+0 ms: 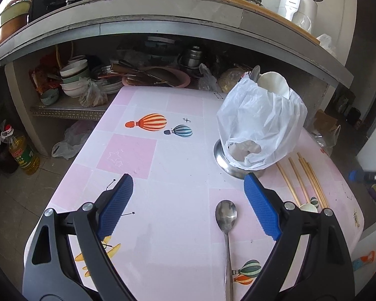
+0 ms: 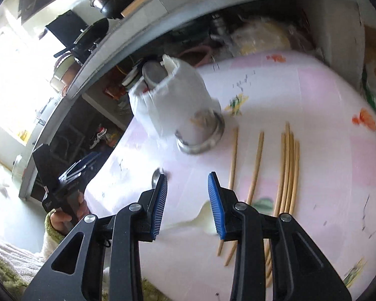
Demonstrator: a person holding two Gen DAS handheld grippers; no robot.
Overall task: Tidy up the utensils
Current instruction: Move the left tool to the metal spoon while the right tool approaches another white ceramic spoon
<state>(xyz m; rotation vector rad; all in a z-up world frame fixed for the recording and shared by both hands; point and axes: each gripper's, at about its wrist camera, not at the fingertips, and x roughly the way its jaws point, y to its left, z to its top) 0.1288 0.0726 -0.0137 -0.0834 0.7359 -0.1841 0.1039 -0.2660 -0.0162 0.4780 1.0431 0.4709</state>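
Note:
A metal spoon (image 1: 226, 219) lies on the pink table between my left gripper's (image 1: 188, 183) wide-open blue fingers, closer to the right one. A steel utensil holder (image 1: 240, 166) covered by a white plastic bag (image 1: 263, 123) stands ahead on the right, with a spoon and a white ladle inside. Several wooden chopsticks (image 1: 303, 178) lie right of it. In the right wrist view, my right gripper (image 2: 188, 178) is open above a white ceramic spoon (image 2: 200, 219). The chopsticks (image 2: 287, 170) lie to its right, the holder (image 2: 200, 140) ahead, and the metal spoon's bowl (image 2: 156, 176) by the left finger.
The table (image 1: 150, 175) has a pink balloon-print cloth. A shelf under the counter behind it holds stacked bowls (image 1: 74, 80), pans and bags. An oil bottle (image 1: 21, 150) stands on the floor at left. My left gripper (image 2: 70, 183) shows at the table's left edge.

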